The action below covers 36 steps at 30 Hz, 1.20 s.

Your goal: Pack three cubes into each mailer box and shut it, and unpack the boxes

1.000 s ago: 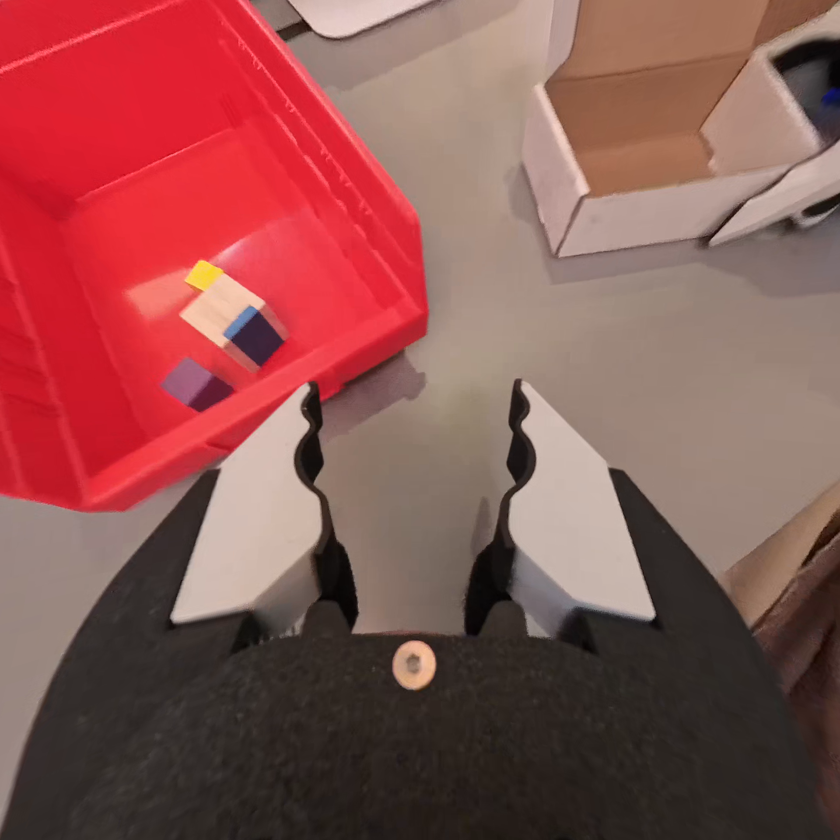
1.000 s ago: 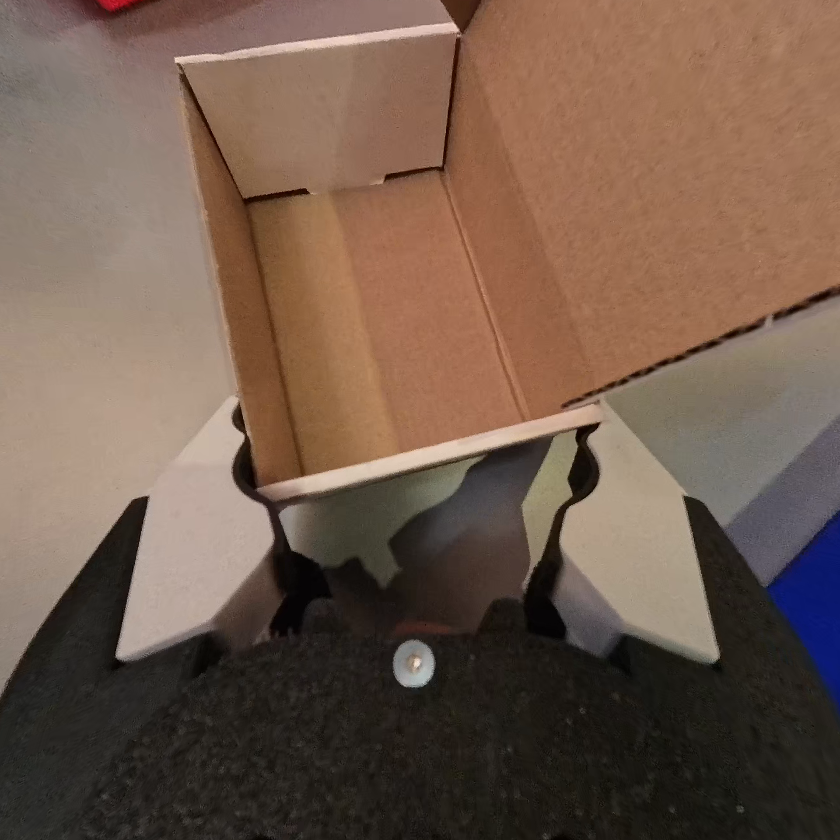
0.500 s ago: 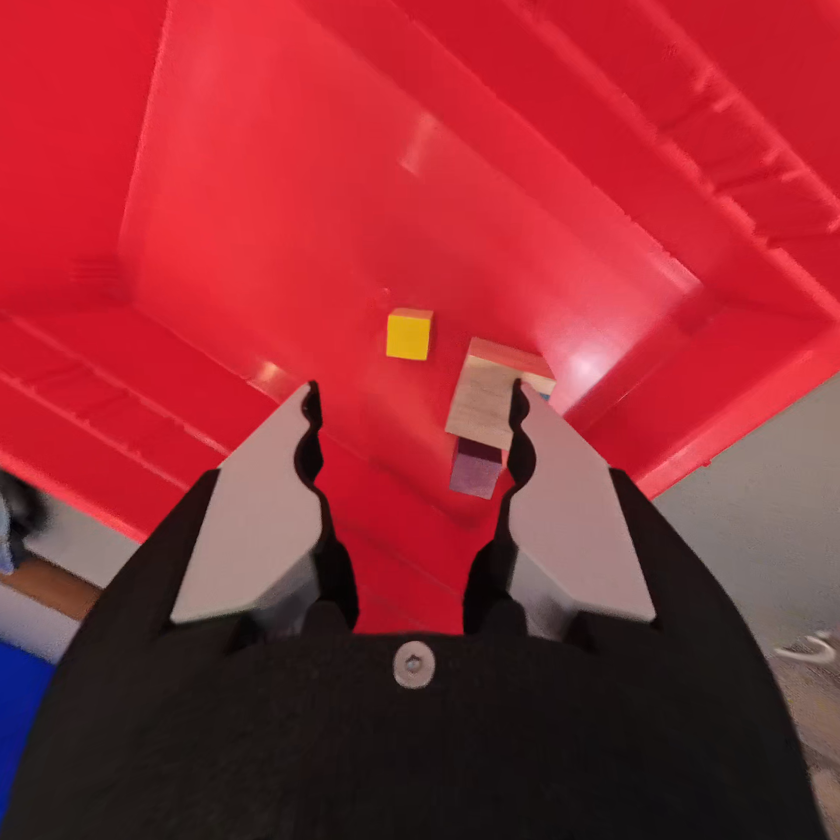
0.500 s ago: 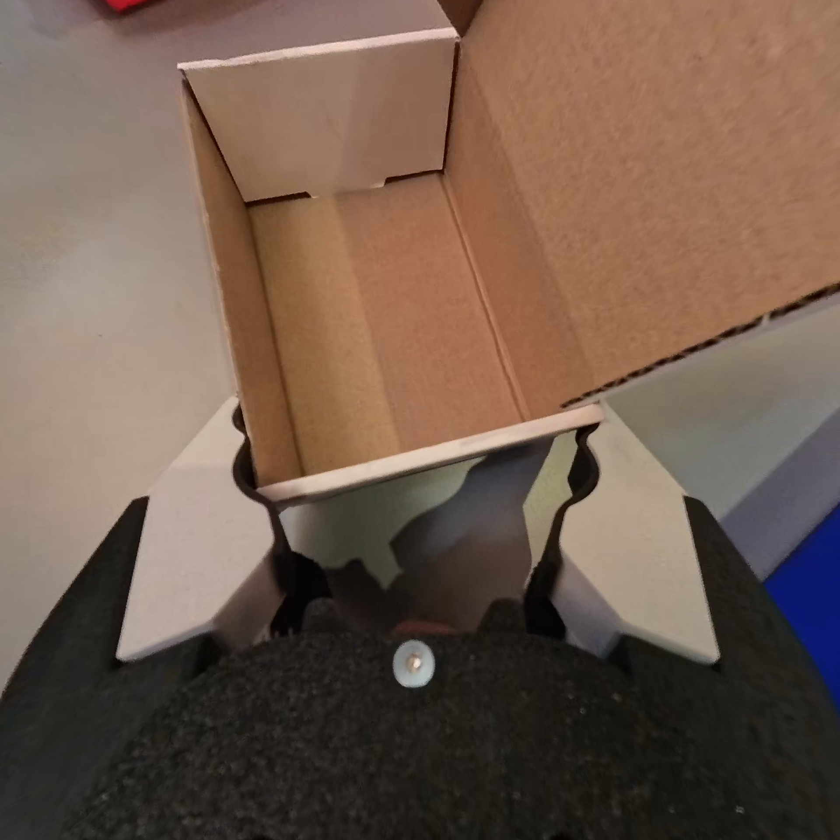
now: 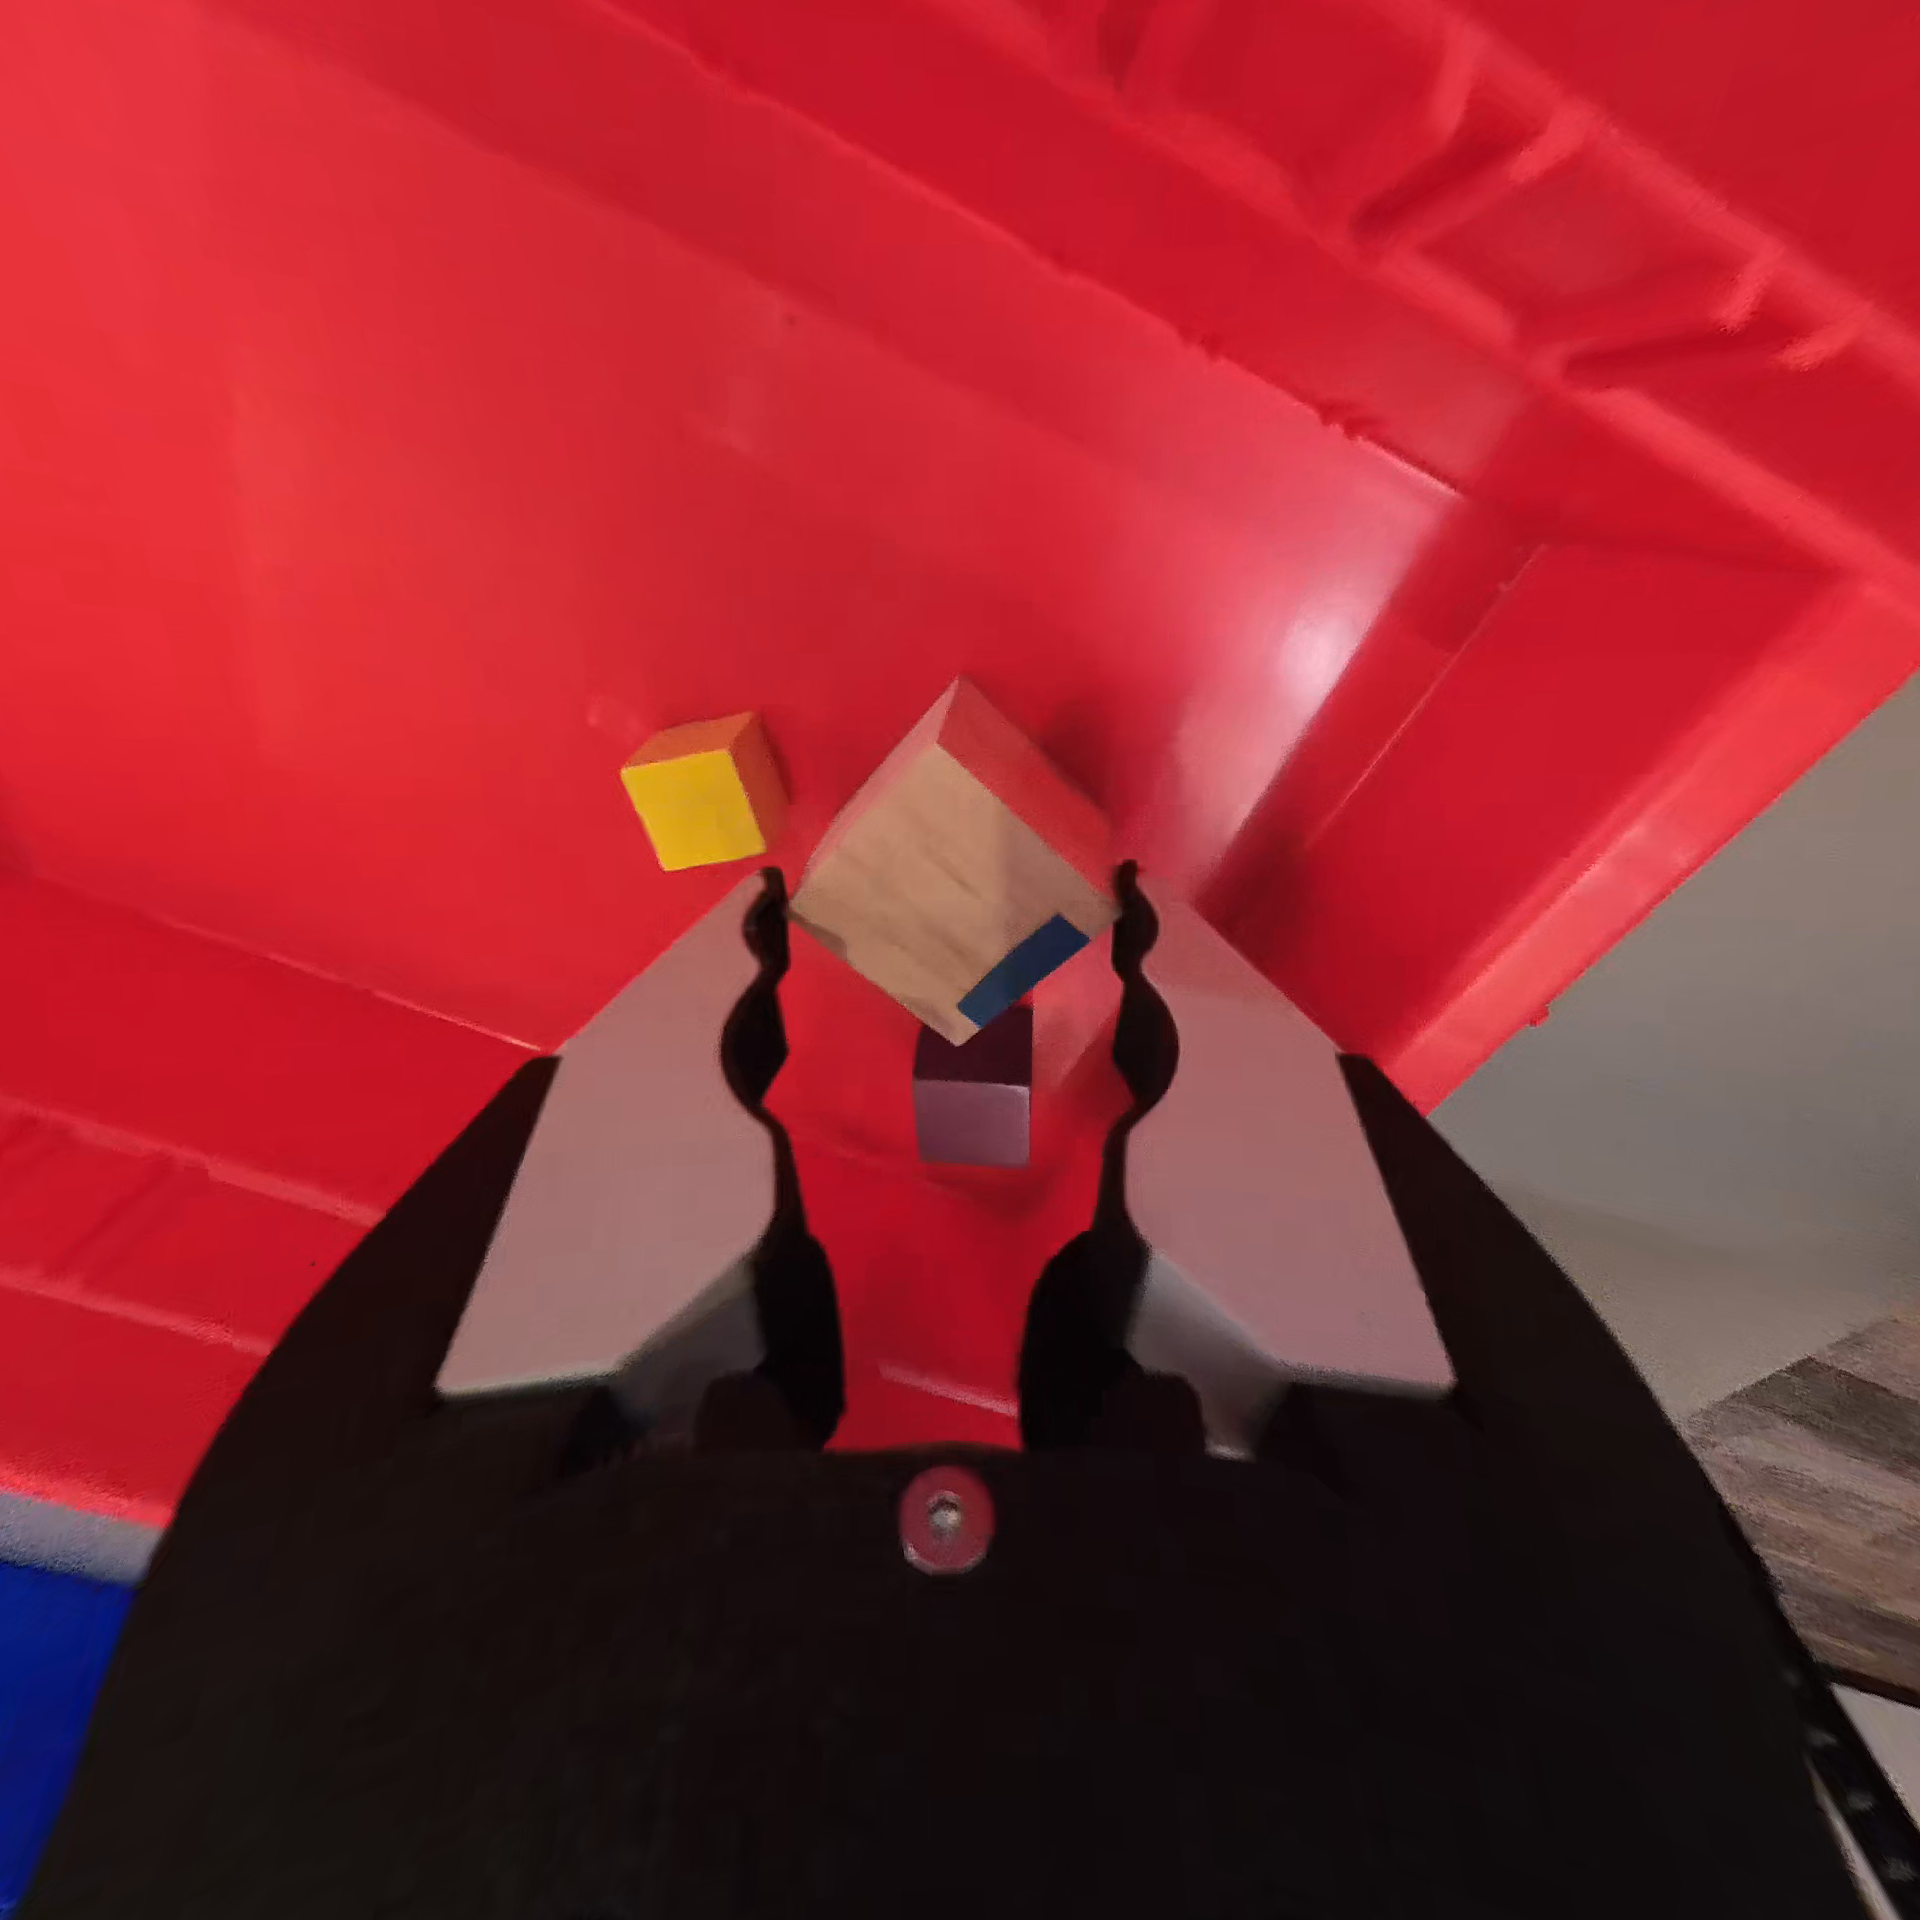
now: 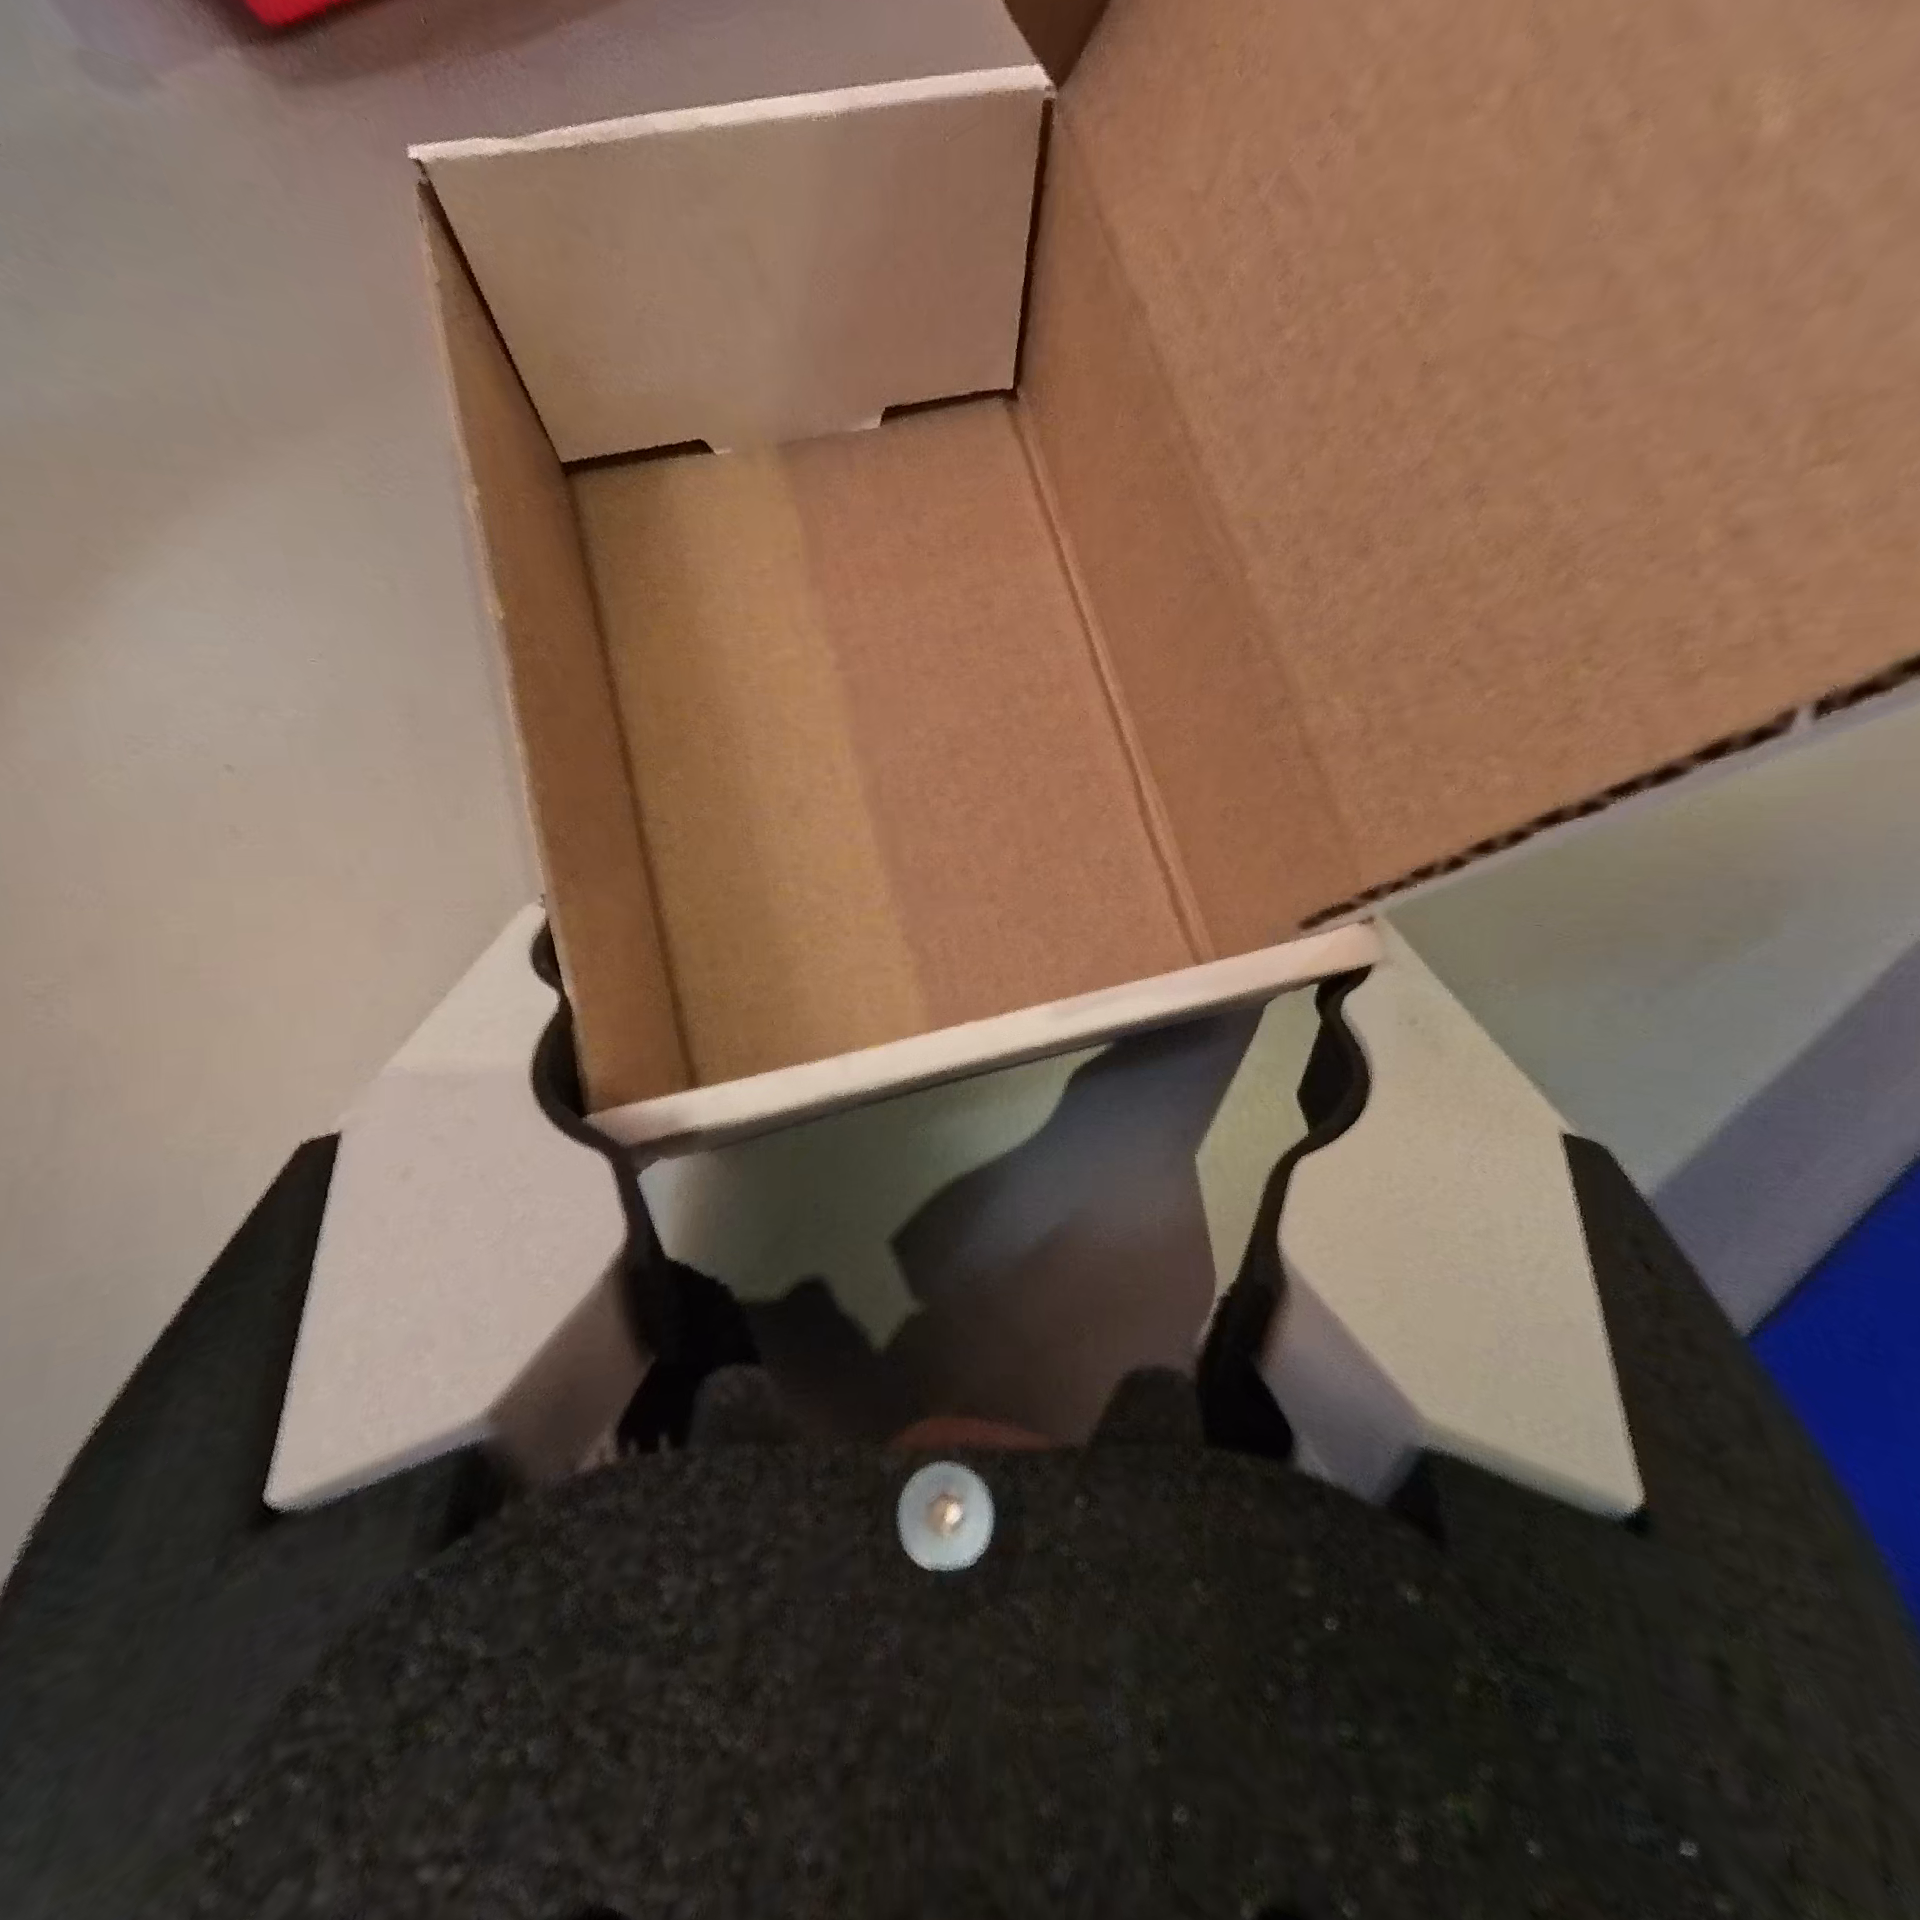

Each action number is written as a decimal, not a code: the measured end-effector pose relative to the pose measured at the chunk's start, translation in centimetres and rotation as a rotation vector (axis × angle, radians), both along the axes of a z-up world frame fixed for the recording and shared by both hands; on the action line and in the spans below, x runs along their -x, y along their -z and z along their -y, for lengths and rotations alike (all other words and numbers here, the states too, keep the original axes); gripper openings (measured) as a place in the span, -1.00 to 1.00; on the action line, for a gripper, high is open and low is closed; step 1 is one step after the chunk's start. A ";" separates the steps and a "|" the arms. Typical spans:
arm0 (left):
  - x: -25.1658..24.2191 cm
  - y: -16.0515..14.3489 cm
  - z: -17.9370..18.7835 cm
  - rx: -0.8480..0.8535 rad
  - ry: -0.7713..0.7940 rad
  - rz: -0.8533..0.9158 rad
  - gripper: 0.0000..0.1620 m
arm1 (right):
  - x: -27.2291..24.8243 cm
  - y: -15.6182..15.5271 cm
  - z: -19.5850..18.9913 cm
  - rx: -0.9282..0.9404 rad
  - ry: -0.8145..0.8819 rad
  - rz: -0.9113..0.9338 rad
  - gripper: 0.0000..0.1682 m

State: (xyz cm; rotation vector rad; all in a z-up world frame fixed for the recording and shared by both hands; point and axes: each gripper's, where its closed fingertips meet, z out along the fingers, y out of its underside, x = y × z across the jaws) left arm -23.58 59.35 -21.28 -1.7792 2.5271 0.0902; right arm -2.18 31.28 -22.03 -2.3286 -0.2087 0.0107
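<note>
My left gripper (image 5: 948, 889) is down inside the red bin (image 5: 416, 468). Its fingertips touch two opposite corners of a large wooden cube (image 5: 925, 883) with a red face and a blue face, which sits turned diagonally between them. A small yellow cube (image 5: 704, 795) lies just left of it. A purple cube (image 5: 974, 1107) lies between the fingers, partly under the wooden cube. My right gripper (image 6: 943, 966) is spread wide and clamps the near end of an empty mailer box (image 6: 883, 727), whose lid (image 6: 1455, 416) stands open on the right.
The bin's walls rise close around the left gripper, with a corner (image 5: 1455, 623) to the right. Grey tabletop (image 6: 208, 623) lies left of the box. A blue surface (image 6: 1849, 1299) shows past the table edge, and wood floor (image 5: 1829, 1455) at the right. Spacing between my two grippers at the tips: around 35 cm.
My left gripper went from the table into the red bin and down to the cubes. Its jaws narrowed onto the wooden cube, which now sits turned. My right gripper and the box stayed put.
</note>
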 end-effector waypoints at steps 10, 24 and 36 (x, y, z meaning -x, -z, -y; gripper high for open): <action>-4.6 -9.6 4.3 0.010 0.069 0.331 -0.26 | 0.0 0.0 0.0 -0.005 0.000 0.003 0.64; -18.2 -2.7 22.4 0.104 0.379 0.256 -0.27 | 0.0 0.0 0.0 -0.011 -0.007 0.001 0.64; -19.8 0.4 21.9 -0.010 0.318 0.179 -0.25 | 0.0 0.0 -0.1 -0.010 -0.006 -0.008 0.64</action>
